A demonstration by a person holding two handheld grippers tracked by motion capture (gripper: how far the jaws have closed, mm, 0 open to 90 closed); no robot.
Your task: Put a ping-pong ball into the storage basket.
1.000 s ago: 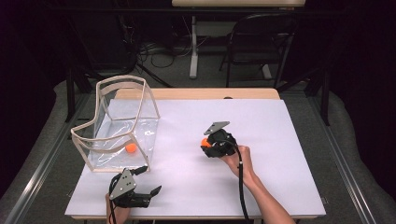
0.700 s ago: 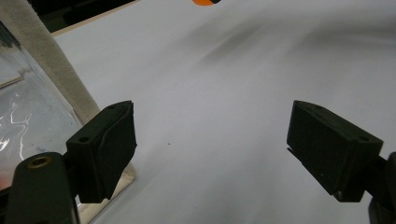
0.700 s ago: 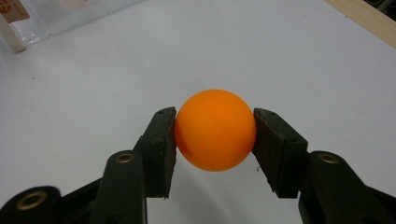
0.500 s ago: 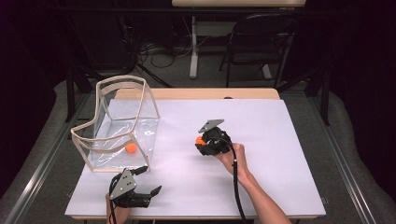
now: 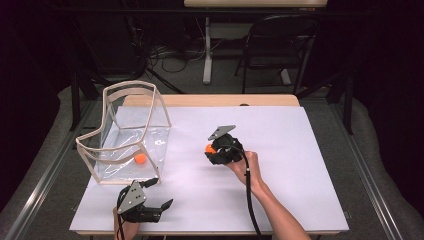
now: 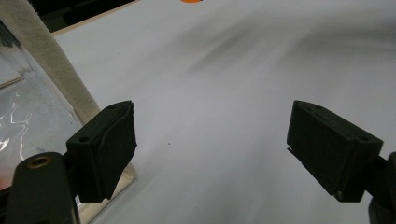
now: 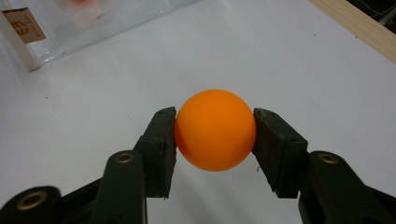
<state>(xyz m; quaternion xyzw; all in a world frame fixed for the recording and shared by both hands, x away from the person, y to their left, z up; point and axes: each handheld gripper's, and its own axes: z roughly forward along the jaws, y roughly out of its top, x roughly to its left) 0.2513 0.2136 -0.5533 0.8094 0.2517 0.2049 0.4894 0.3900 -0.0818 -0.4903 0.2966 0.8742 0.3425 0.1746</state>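
While the right gripper's (image 7: 215, 135) fingers (image 7: 161, 149) press on either side of an orange ball (image 7: 215, 129), the ball sits clamped between the two pads, clear of the white desk (image 7: 289, 60) beneath it. In the high view the same ball (image 5: 210, 148) shows as an orange spot at the left of the right gripper (image 5: 216, 153), near the middle of the desk (image 5: 300, 150), with the right hand (image 5: 246, 165) wrapped around the gripper's body and a black cable trailing back along the forearm.

At the near left edge the left gripper (image 5: 159, 194) rests in the left hand (image 5: 126, 229), its fingers (image 6: 105, 144) spread wide apart with nothing between them (only bare white desk shows in the gap). One of those fingers lies just beside the pale frame of a clear box (image 6: 51, 70).

That box (image 5: 127, 135), with transparent walls and a light frame, stands on the left part of the desk, well apart from the right gripper. A second ball (image 5: 141, 159), also orange, lies inside it on the floor, close to the near wall. In the right gripper view the box (image 7: 93, 23) appears at the top left, blurred, with a small brown label on its frame.

Behind the desk a dark chair (image 5: 280, 45) stands on the floor, among cables.
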